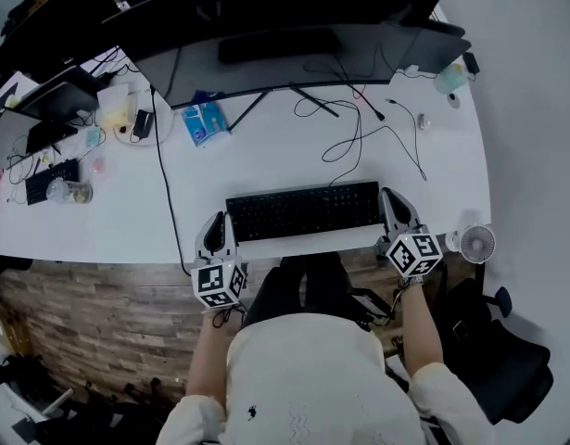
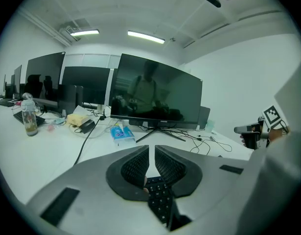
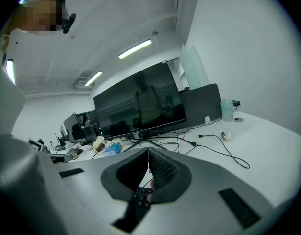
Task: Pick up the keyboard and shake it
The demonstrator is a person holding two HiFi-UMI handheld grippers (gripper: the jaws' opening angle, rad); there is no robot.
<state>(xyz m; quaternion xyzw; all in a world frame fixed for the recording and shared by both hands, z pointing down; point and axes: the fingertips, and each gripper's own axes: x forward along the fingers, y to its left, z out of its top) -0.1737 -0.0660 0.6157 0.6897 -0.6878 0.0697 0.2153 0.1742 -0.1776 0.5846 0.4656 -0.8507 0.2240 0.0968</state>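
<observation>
A black keyboard (image 1: 303, 209) lies flat on the white desk (image 1: 108, 221), close to its front edge. My left gripper (image 1: 215, 219) sits at the keyboard's left end and my right gripper (image 1: 391, 195) at its right end, both pointing away from me. In the left gripper view the left gripper (image 2: 151, 147) has its pads together, and the keyboard's keys (image 2: 160, 199) show in the gap below them. The right gripper (image 3: 149, 150) looks the same, tips touching, with the keys (image 3: 139, 198) beneath. I see nothing pinched between either pair of tips.
A wide curved monitor (image 1: 294, 35) stands behind the keyboard, with loose black cables (image 1: 359, 133) and a blue tissue pack (image 1: 204, 121) in front of it. A small fan (image 1: 476, 243) sits at the right front corner. A second keyboard (image 1: 51, 180) and a jar (image 1: 67, 191) lie far left.
</observation>
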